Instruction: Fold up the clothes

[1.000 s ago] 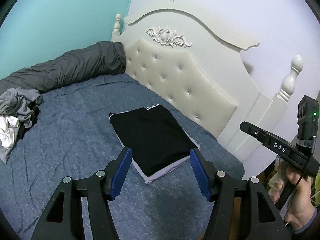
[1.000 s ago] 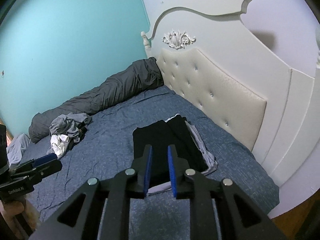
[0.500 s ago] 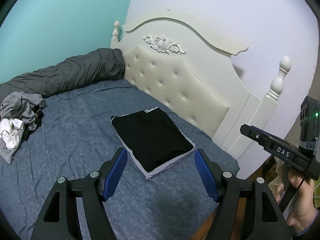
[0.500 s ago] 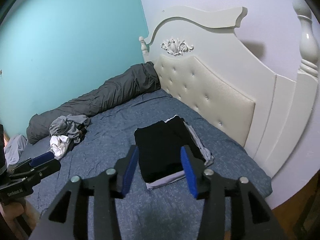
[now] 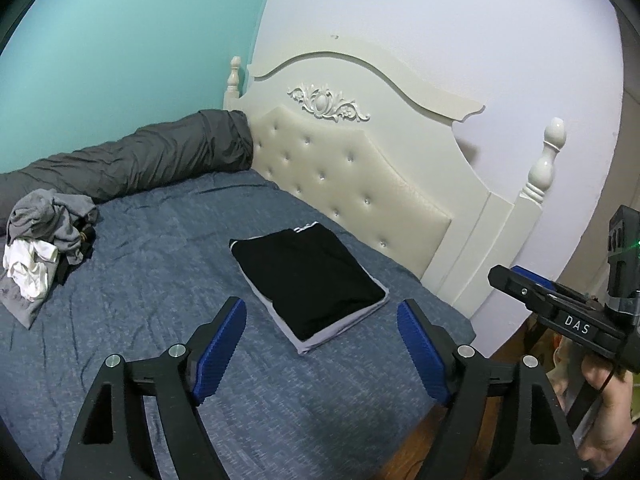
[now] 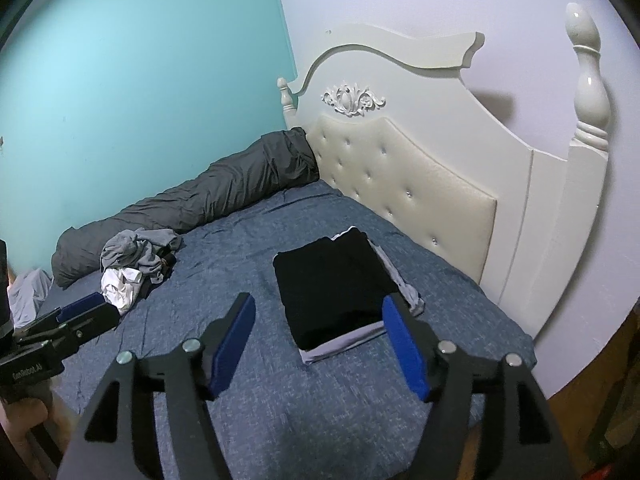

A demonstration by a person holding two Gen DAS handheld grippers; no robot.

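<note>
We find left gripper [image 5: 322,344] jaws spread, just been opening, nothing between; right gripper [image 6: 320,340] likewise; folded black garment [image 5: 306,280] lies on grey garment [image 5: 340,330] on blue bedsheet [image 5: 160,280], near headboard [image 5: 360,184]; unfolded clothes pile [image 5: 44,248] well apart.

Matt black cloth stack [image 5: 308,280], heathered blue bedsheet [image 5: 160,280], glossy white bedpost [image 5: 546,160], tufted leatherette headboard [image 5: 360,184]

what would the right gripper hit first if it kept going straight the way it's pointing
Probably the folded black garment on the gray one: it lies dead ahead between the open right gripper fingers. Depth is unclear, so the blue bedsheet might come first.
</note>
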